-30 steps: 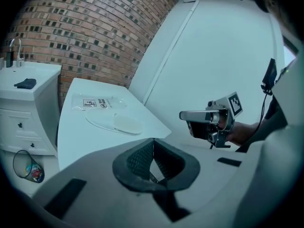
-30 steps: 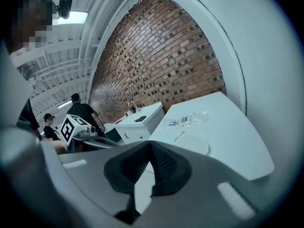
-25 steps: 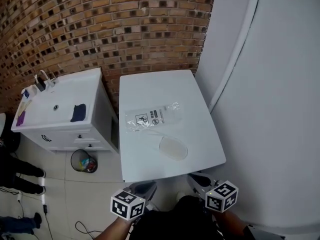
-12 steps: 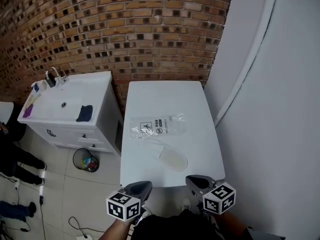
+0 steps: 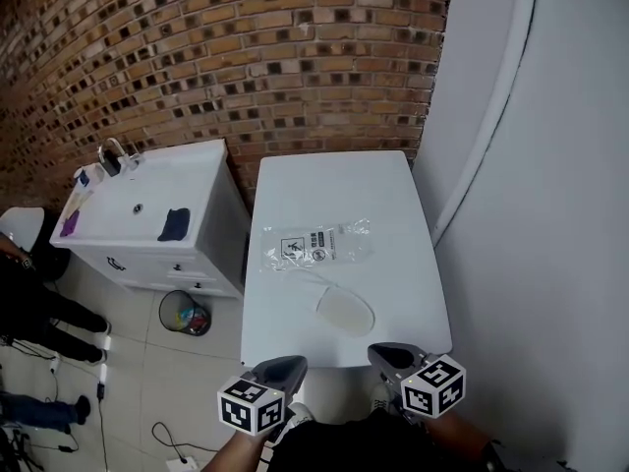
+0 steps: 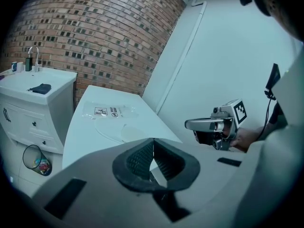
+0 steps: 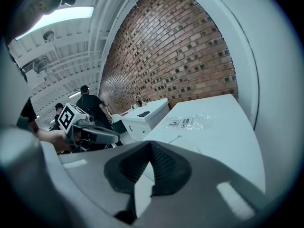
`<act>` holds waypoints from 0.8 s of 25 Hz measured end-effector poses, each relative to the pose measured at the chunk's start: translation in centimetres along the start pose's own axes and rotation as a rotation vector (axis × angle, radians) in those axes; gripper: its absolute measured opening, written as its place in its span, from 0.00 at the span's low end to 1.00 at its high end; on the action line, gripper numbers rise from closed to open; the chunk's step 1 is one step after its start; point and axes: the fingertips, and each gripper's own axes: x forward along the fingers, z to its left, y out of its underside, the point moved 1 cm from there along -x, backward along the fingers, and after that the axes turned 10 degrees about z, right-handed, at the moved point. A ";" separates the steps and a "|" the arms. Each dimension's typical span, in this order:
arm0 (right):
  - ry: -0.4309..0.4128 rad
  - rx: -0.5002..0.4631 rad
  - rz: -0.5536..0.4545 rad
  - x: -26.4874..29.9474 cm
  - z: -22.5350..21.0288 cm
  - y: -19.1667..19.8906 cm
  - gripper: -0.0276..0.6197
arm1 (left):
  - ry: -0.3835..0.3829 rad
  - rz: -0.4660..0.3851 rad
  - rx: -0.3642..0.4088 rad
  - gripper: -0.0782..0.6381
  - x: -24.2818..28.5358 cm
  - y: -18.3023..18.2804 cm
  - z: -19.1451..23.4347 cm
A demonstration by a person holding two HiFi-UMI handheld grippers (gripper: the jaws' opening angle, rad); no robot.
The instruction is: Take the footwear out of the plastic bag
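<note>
1. Table (image 5: pixel 344 180): white, with its far end against the brick wall (image 5: pixel 246 57) and a pale wall along its right side.
2. Bag (image 5: pixel 316 246): clear plastic with printed labels. It lies flat across the middle of the table with its long side running left to right.
3. Pale oval (image 5: pixel 345 312): a flat, sole-shaped thing on the table just on the near side of the bag. A thin curved line runs from it toward the bag. I cannot tell whether it lies inside clear film or bare on the table.
4. Left gripper (image 5: pixel 280 372): held off the table's near edge, well apart from the bag. Its own view shows the ribbed pads pressed together with nothing between them.
5. Right gripper (image 5: pixel 393 357): beside the left one, just below the table's near right corner. Its jaws are also closed and empty.
6. Sink cabinet (image 5: pixel 147 214): white, to the left of the table. It carries a tap (image 5: pixel 113 155) at the back and a dark cloth (image 5: pixel 174 224) on top.
7. Bin (image 5: pixel 187 315): on the tiled floor between the cabinet and the table, with litter inside.
8. Onlookers (image 5: pixel 29 303): their legs show at the far left.
</note>
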 end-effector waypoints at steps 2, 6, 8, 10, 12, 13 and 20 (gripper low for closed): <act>0.000 0.001 0.001 -0.1 -0.3 0.1 0.04 | -0.001 0.004 0.006 0.12 0.1 -0.1 -0.1; 0.002 0.006 0.003 0.0 -0.6 0.0 0.04 | -0.002 0.015 0.018 0.12 0.2 -0.2 0.0; 0.003 0.008 0.005 0.1 -0.5 0.3 0.04 | 0.001 0.020 0.023 0.12 0.2 0.0 0.0; 0.004 0.008 0.008 0.1 -0.2 0.4 0.04 | 0.003 0.025 0.026 0.12 0.1 0.1 0.1; 0.007 0.007 0.010 0.1 0.0 0.5 0.04 | 0.004 0.027 0.029 0.12 0.0 0.1 0.2; 0.010 0.006 0.011 0.1 0.0 0.6 0.04 | 0.005 0.026 0.031 0.12 0.0 0.1 0.2; 0.025 0.020 0.005 -0.1 0.7 0.5 0.04 | 0.011 0.035 0.040 0.12 -0.6 0.0 0.3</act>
